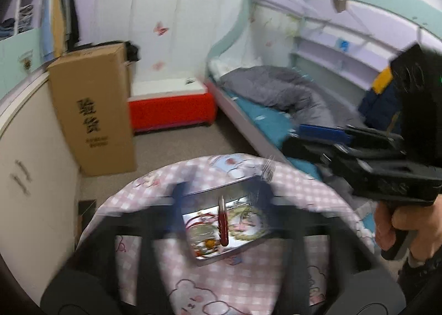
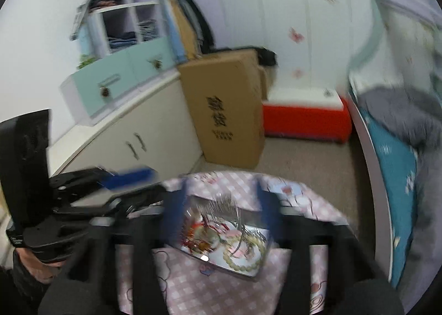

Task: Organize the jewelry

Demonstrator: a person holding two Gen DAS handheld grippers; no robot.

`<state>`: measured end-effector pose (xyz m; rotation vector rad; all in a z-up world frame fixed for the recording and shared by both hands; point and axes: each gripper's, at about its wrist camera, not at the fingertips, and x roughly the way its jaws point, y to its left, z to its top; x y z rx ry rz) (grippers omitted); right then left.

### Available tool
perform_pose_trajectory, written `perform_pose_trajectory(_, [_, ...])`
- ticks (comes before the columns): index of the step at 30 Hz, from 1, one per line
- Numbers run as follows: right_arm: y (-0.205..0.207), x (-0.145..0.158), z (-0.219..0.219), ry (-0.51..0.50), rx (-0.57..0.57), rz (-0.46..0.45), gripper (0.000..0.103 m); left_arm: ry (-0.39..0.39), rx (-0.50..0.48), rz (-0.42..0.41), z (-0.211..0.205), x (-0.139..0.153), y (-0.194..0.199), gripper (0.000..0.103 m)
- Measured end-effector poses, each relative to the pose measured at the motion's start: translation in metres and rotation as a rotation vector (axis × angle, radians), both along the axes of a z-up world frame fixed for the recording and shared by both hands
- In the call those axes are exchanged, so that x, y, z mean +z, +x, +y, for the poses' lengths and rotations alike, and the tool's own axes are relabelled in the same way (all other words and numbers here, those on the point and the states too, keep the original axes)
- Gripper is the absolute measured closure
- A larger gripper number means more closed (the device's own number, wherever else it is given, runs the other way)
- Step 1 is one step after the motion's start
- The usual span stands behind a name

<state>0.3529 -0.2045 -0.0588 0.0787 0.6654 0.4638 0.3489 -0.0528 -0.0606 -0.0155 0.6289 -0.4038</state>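
A shiny metal jewelry box (image 1: 221, 232) sits on a round table with a pink checked cloth (image 1: 234, 287). It holds several pieces: a red bangle (image 1: 223, 222) standing on edge, a pale bead bracelet (image 2: 246, 257) and red cords. My left gripper (image 1: 221, 196) is open, its blue-tipped fingers (image 1: 178, 199) wide apart above the box. My right gripper (image 2: 219, 199) is also open above the box (image 2: 221, 240). A thin silvery chain (image 2: 223, 201) blurs over the box; what holds it is unclear. Both views are motion-blurred.
A tall cardboard box (image 1: 91, 110) stands by a cream cabinet (image 1: 27, 163). A red and white chest (image 1: 171, 105) is against the wall. A bed (image 1: 265, 113) with grey bedding lies right of the table. The other gripper shows in each view (image 1: 386, 168).
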Motion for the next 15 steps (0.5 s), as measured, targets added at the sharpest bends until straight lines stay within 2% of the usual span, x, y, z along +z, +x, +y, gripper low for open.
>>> perform_pose_trajectory(2, [-0.003, -0.006, -0.011, 0.039, -0.034, 0.005, 0.02, 0.003, 0.049, -0.042, 0.006, -0.003, -0.004, 0.011])
perform_pose_trajectory(5, [-0.01, -0.007, -0.02, 0.049, -0.08, 0.011, 0.007, -0.011, 0.099, -0.016, 0.018, -0.007, -0.007, 0.011])
perform_pose_trajectory(9, [-0.021, -0.003, -0.027, 0.074, -0.128, 0.015, 0.007, 0.014, 0.155, -0.027, 0.028, -0.005, -0.021, 0.009])
perform_pose_trajectory(15, [-0.057, 0.016, -0.024, 0.082, -0.16, -0.028, 0.007, 0.058, 0.21, -0.096, 0.034, 0.013, -0.064, 0.008])
